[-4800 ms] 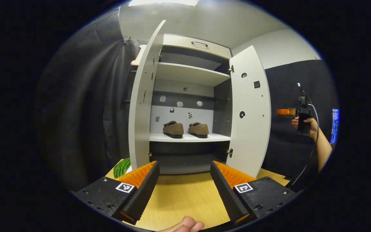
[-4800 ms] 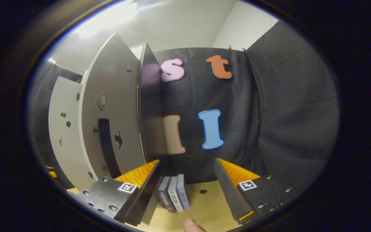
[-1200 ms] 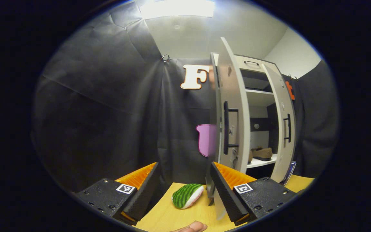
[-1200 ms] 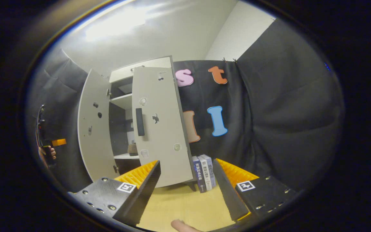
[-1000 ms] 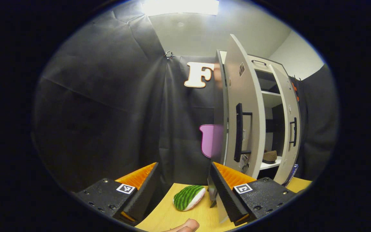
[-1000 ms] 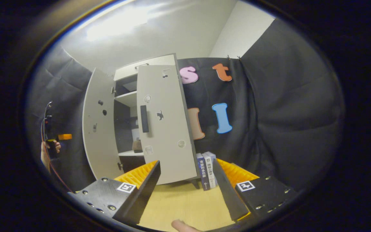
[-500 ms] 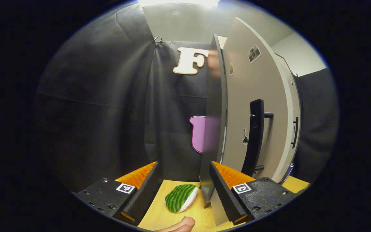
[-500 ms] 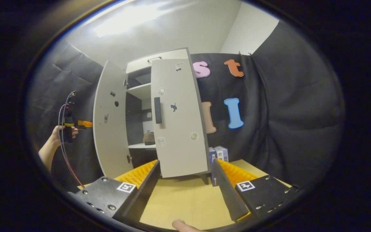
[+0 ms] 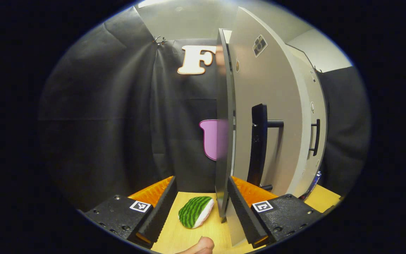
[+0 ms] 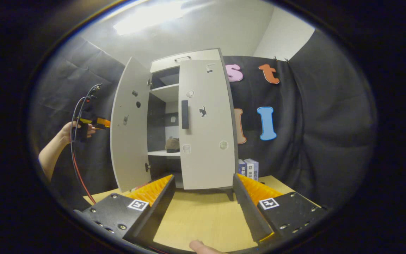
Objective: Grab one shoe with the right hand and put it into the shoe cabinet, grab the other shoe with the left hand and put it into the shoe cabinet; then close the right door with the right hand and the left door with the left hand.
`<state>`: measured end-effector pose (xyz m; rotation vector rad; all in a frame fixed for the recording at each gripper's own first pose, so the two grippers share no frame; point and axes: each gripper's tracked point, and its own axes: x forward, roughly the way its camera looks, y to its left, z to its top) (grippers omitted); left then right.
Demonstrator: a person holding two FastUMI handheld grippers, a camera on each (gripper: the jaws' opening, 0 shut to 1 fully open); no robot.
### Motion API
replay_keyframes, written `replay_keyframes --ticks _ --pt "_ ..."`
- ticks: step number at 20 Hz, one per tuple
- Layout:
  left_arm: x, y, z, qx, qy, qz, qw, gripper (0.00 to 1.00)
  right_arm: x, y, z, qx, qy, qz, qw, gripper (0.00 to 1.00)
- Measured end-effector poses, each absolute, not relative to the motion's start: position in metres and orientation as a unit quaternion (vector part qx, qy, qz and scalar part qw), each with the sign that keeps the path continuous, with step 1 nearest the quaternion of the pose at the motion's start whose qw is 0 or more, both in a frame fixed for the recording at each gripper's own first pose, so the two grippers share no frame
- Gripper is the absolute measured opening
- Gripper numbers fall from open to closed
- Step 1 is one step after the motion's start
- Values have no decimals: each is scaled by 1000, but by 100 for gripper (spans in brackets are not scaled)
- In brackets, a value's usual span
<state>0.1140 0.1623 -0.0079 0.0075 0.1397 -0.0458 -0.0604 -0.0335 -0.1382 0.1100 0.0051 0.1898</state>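
Grey left door (image 9: pixel 270 88) looms nearer the wide-open left hand-held gripper (image 9: pixel 199 208) than before.

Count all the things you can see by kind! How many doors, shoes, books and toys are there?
Cabinet doors: 2, the left door and the right door
Shoes on show: 1, a brown shoe on the shelf
Books: 2, standing books beside the cabinet
Watermelon toys: 1, the green striped toy on the table
Total: 6
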Motion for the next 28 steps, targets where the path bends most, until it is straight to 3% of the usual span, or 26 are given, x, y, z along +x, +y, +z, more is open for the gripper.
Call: replay_keyframes --ticks 6,7,17,18,20,21,23,28 --pt "114 121 -12 -32 90 -59 994 84 -56 -44 -143 71 6 84 994 98" --pt "113 116 -13 -30 94 -62 993 89 -56 -46 -143 70 6 84 994 96" --pt "123 58 -11 -22 89 -71 993 89 -47 -59 -145 85 10 70 994 96" --pt "125 49 -12 -23 88 -75 993 84 -47 -58 -144 87 9 73 993 98" --pt "130 32 -14 -20 86 -86 992 89 -48 -60 -144 85 7 73 994 98" --pt "134 24 -17 -19 88 -90 992 84 -48 -60 -144 85 8 71 994 98" --pt "140 8 -28 -22 99 -97 990 92 -48 -58 -145 90 11 75 993 98" --pt "146 2 -36 -5 94 -68 993 94 -49 -64 -141 64 4 60 996 96"
